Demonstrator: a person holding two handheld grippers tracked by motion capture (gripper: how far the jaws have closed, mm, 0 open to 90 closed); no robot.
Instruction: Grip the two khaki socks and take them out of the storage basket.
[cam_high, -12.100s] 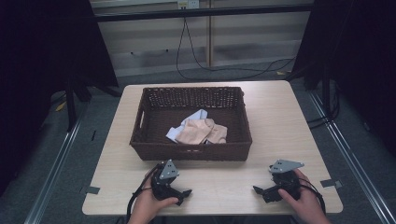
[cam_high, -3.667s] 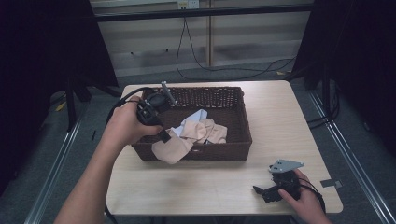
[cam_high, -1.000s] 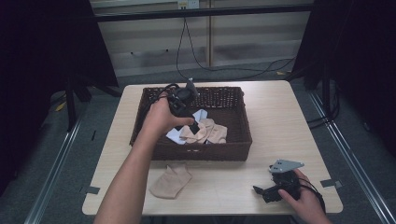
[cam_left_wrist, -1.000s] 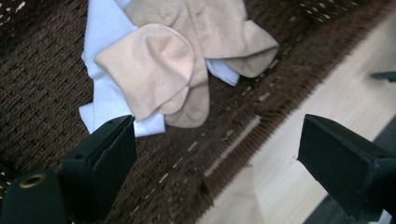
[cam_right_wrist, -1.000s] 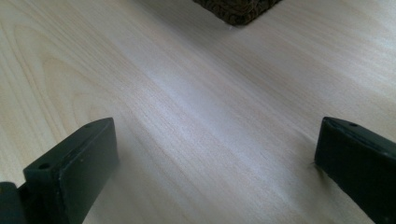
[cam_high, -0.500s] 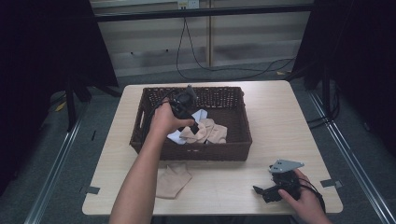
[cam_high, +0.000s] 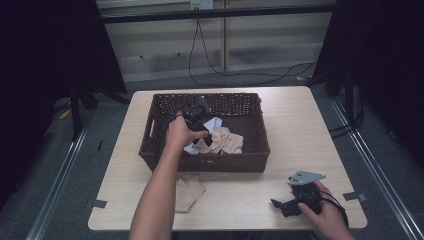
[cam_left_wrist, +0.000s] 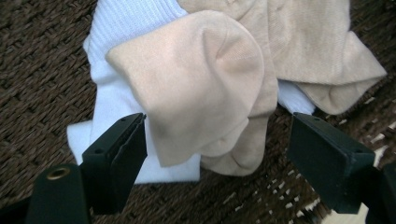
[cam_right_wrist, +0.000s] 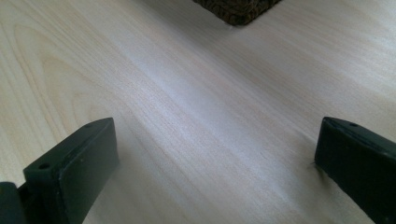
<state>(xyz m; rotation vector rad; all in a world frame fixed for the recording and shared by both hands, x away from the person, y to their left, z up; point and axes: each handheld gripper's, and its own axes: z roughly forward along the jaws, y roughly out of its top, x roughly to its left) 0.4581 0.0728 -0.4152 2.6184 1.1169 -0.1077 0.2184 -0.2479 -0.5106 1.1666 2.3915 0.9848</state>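
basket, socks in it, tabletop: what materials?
Basket: dark brown woven wicker, weave visible, natural or synthetic unclear. Beige socks and white sock: soft knit fabric, ribbed cuff, matte. Table: pale wood-grain top, smooth with slight sheen, possibly laminate.

Soft overhead light falls evenly on my tabletop (cam_high: 280, 115) in the high view, while the room to either side sinks into near black. The wicker basket (cam_high: 250, 150) casts only a faint shadow along its near wall, and the picture is slightly soft throughout. In the left gripper view, the beige sock (cam_left_wrist: 205, 93) is bright and fairly crisp at centre, its folds gently shaded; the black jaws of my left hand-held gripper (cam_left_wrist: 217, 149) blur at the bottom edge. In the right gripper view, a pale sheen streaks diagonally across the wood grain, and the jaws of my right hand-held gripper (cam_right_wrist: 215, 154) are out of focus.
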